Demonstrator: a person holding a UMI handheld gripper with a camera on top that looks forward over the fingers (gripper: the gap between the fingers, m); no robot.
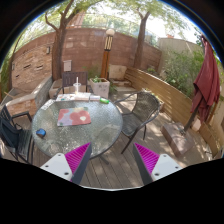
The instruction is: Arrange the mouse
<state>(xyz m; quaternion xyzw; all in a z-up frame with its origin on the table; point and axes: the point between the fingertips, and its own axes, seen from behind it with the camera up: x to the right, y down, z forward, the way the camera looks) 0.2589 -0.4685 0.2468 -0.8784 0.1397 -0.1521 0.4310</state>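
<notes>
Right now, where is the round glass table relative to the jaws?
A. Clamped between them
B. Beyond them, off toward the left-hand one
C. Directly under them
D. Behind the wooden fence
B: the round glass table stands out on the patio beyond the gripper, off toward the left-hand pad, and the jaws stand open with nothing between them.

Round glass table [70, 135] with red mat [75, 117]

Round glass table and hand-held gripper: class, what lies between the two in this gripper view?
In the gripper view, only bare wooden decking lies between the open hand-held gripper and the round glass table. A metal chair stands off to the side.
</notes>
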